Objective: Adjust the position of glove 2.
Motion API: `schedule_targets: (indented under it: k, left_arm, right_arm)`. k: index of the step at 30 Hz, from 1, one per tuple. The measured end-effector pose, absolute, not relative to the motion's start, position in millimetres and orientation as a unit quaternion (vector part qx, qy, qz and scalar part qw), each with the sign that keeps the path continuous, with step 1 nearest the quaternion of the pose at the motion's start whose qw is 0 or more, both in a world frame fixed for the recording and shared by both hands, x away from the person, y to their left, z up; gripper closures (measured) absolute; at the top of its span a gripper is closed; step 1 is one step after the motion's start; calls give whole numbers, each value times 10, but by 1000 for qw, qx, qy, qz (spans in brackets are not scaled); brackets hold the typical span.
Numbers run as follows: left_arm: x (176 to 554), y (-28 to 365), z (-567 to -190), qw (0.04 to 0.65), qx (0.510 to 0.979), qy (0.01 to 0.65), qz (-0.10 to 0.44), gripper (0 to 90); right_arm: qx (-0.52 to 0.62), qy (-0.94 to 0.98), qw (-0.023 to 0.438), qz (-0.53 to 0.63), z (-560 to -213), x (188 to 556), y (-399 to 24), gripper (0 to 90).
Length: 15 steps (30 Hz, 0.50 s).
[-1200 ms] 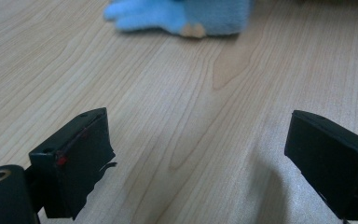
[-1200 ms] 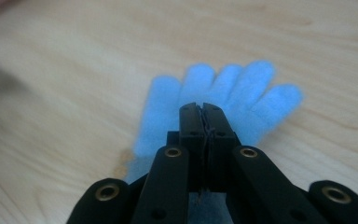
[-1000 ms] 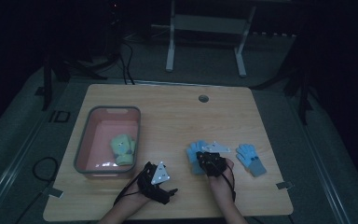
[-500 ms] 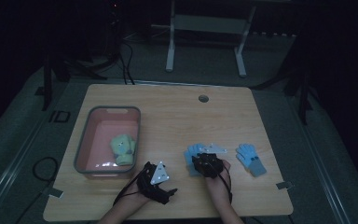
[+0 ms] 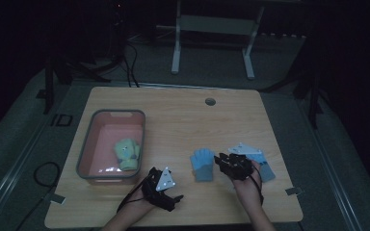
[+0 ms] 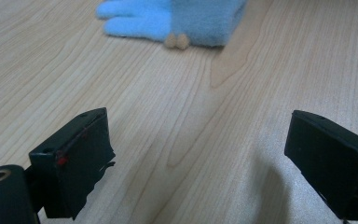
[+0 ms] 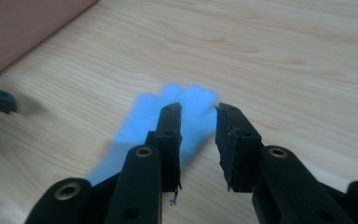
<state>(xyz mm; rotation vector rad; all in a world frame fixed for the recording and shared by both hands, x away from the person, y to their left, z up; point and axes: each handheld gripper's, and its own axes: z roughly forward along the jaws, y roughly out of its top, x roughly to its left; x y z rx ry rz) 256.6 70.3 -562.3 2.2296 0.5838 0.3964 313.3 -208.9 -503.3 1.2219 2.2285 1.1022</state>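
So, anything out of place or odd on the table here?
Nothing looks spilled or damaged. One blue glove lies flat, apart from its mate, which sits partly behind the right gripper. A yellow-green glove lies in the pink bin.

The high view is dim and underexposed — the room beyond the desk [image 5: 183, 115] sinks into near black, and only the pale wood catches a weak overhead light. Detail there is soft and grainy. The two gripper views are far brighter, evenly lit, with faint soft shadows on the wood grain. In the left gripper view the blue glove [image 6: 177, 18] at the top edge is sharp enough. In the right gripper view the glove [image 7: 168, 116] is smeared — motion blur — while the right tool [image 7: 198, 140] is crisp.
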Motion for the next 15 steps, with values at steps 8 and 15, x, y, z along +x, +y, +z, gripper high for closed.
schedule_targets:
  k: [8,15]
  left_arm:
    - [2568,720,-5627,391,877,234,155,75]
    - [2573,713,-5642,387,879,233,154,75]
  right_arm:
    - [402,814,196,370,-5027,3195,-2593,668]
    - [393,821,182,372,-5042,3245,-2926,651]
